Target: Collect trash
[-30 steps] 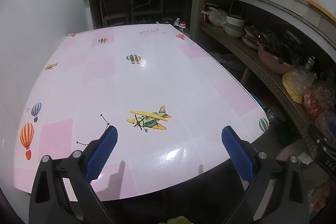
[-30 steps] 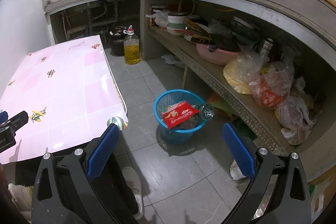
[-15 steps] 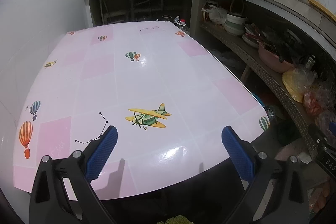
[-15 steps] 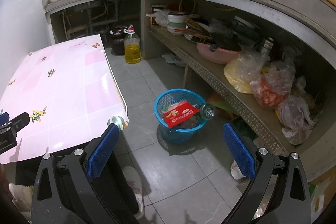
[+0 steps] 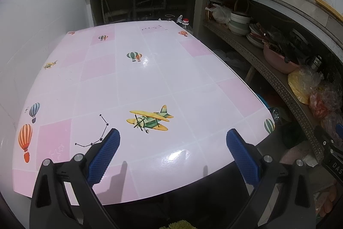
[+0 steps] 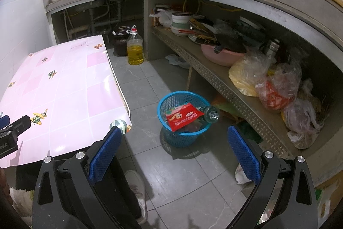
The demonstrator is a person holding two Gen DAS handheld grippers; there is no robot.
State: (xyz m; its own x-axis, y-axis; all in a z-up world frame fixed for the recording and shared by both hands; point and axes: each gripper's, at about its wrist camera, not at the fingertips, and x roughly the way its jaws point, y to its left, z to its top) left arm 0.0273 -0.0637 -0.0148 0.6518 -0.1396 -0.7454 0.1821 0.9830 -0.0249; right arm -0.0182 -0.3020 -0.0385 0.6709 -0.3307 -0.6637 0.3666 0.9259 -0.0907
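Observation:
A blue plastic basket [image 6: 169,98] stands on the grey floor tiles beside the table's corner. In it lie a red snack wrapper [image 6: 183,117] and a clear plastic bottle [image 6: 211,113] that sticks out over the rim. My right gripper [image 6: 173,143] hangs open above the floor, just short of the basket, with nothing between its blue pads. My left gripper [image 5: 171,143] is open too, over the near edge of the pink table [image 5: 150,83], holding nothing. The left gripper's tip [image 6: 15,128] shows at the left edge of the right wrist view.
A low concrete shelf [image 6: 214,74] on the right carries bowls, a pink basin [image 6: 223,55] and plastic bags [image 6: 276,87]. An oil bottle [image 6: 134,48] and a dark jar [image 6: 120,40] stand on the floor behind the table. A person's shoe [image 6: 137,192] is below my right gripper.
The left wrist view has tilted slightly, so the table print sits a little lower in frame. The right gripper has barely moved. Both stay open.

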